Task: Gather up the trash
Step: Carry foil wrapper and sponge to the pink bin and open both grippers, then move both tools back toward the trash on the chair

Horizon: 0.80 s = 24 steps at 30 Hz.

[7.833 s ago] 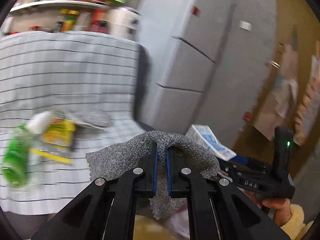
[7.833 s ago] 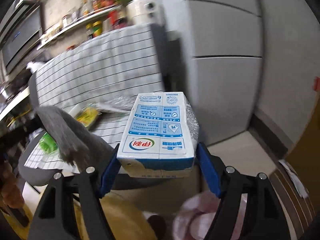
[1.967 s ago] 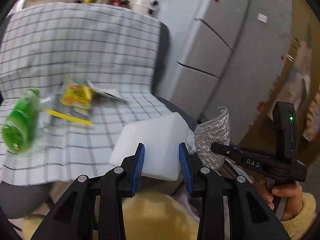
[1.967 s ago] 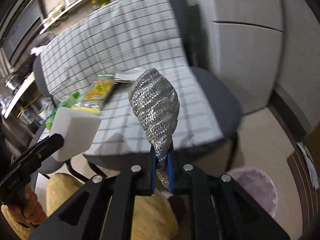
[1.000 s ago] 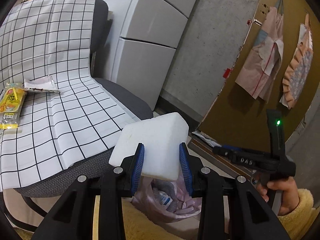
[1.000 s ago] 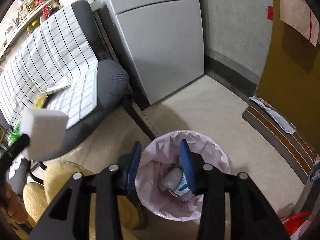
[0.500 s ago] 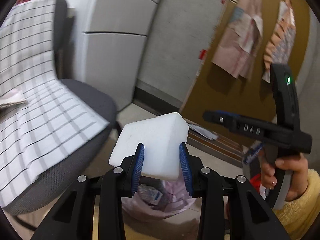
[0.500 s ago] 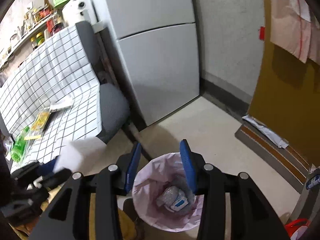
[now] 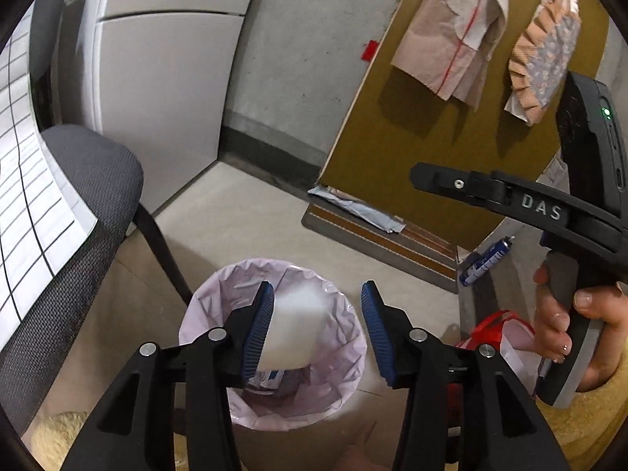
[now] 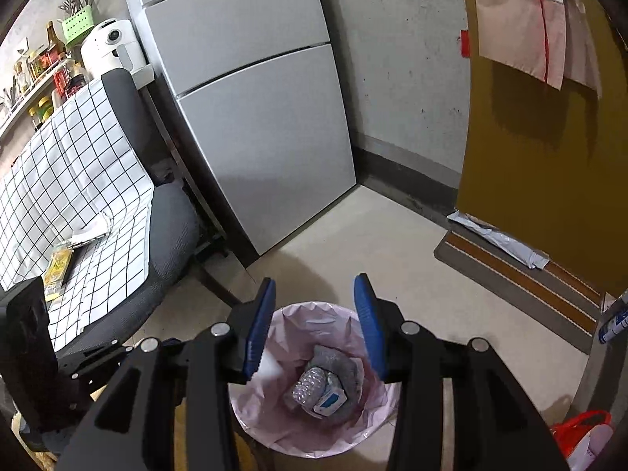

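Note:
My left gripper (image 9: pixel 316 324) is open right above the trash bin (image 9: pixel 345 388) lined with a pink bag. The white foam block (image 9: pixel 294 325) is blurred between the jaws, against the left pad, dropping toward the bin. My right gripper (image 10: pixel 312 320) is open and empty above the same bin (image 10: pixel 271 412). The bin holds the silver scrubber cloth (image 10: pixel 310 386) and the blue-and-white milk carton (image 10: pixel 331 398). The white block's corner (image 10: pixel 271 369) shows at the bin's left rim. A yellow snack packet (image 10: pixel 59 265) and a white wrapper (image 10: pixel 90 231) lie on the checked cloth on the chair.
A grey office chair (image 9: pixel 70 204) with a checked cloth (image 10: pixel 70 180) stands left of the bin. A grey fridge (image 10: pixel 255 110) is behind it. A brown board (image 9: pixel 451 137), a doormat (image 10: pixel 518 274), a blue spray can (image 9: pixel 484 259) and a red bag (image 10: pixel 577 435) are to the right.
My left gripper has opened and let go of the white block over the bin. Both grippers have moved in closer above the bin.

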### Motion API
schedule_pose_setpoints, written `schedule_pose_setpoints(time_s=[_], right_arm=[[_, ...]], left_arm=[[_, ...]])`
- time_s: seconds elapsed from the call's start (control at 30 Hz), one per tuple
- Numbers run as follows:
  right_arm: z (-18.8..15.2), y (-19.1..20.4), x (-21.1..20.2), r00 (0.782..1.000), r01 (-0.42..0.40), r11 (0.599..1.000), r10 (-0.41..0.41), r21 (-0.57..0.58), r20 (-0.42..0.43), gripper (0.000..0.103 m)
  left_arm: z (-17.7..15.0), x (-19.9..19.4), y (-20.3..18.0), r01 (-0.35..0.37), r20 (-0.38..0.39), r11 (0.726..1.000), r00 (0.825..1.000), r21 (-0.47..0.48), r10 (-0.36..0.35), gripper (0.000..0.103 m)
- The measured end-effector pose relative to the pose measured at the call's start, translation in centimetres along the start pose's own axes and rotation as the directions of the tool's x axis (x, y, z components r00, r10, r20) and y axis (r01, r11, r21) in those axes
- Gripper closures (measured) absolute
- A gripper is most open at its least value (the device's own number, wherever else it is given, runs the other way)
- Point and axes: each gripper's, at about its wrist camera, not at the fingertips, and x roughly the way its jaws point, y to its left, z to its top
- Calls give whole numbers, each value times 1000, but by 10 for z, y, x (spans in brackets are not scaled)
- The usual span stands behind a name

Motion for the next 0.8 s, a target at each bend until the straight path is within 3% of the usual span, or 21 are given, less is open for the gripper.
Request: schedule_pose_setpoints(time_s=[0.17, 0.3, 0.43, 0.67, 0.8], right_arm=[[-1, 10, 1, 1000, -15, 1000, 15, -15, -3, 61], [-1, 28, 4, 999, -41, 998, 40, -43, -12, 61], [0, 56, 5, 997, -77, 993, 75, -94, -22, 61], [-2, 103, 8, 989, -148, 974, 141, -169, -52, 61], [-5, 141, 17, 971, -233, 947, 214, -221, -104, 60]], left_arm=[[-3, -24, 14, -75, 37, 997, 996, -24, 75, 54], [-13, -57, 33, -168, 71, 982, 982, -81, 174, 54], [-29, -94, 54, -258, 111, 954, 955, -156, 276, 54], [-57, -147, 82, -339, 150, 901, 910, -270, 387, 54], [-71, -175, 99, -380, 152, 860, 881, -339, 449, 54]])
